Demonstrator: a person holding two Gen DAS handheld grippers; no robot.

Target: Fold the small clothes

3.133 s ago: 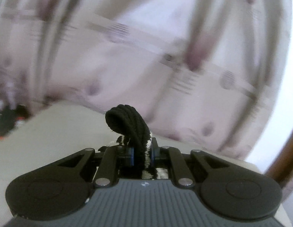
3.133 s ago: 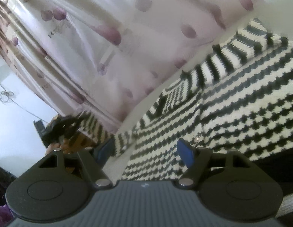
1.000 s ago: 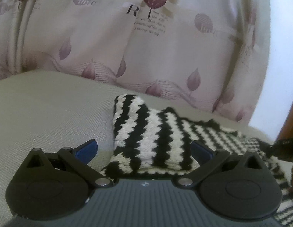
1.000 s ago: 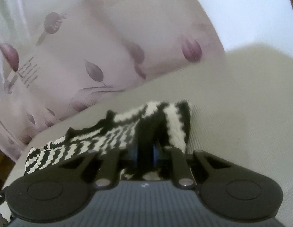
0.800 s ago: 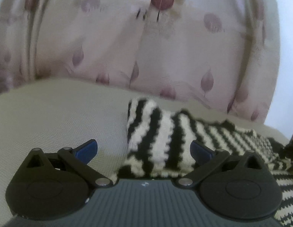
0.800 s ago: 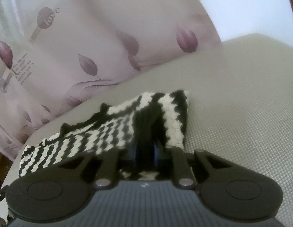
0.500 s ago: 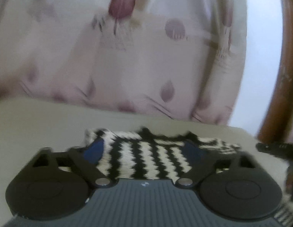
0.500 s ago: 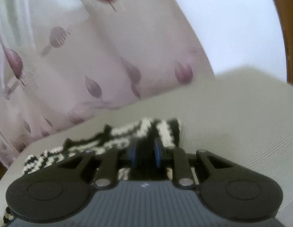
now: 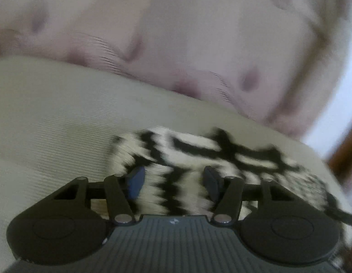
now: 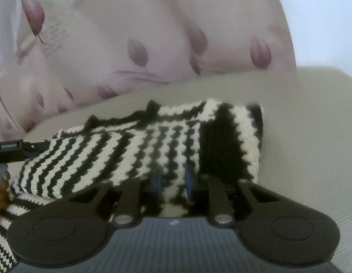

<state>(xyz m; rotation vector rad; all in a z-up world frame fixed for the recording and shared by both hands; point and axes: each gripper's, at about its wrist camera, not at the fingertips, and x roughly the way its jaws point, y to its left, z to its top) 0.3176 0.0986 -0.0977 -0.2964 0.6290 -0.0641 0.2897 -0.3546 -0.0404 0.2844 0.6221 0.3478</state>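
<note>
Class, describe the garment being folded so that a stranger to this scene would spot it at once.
Find the pale curtain with purple leaves; below it lies a beige cushioned surface. On that lies the knitted garment, the only item with black-and-cream zigzag stripes.

Left gripper (image 9: 173,182): black two-finger tool with blue pads, pitched downward. Jaws part-way apart and just been closing; striped knit garment (image 9: 176,188) lies between the pads, contact blurred and not confirmed.

Right gripper (image 10: 172,180): same make, pitched downward. Jaws nearly together, pads pressed on a fold of the garment's near edge.

Person's fingers (image 10: 0,191): visible at the left margin of the right wrist view, beside the other tool's tip.
</note>
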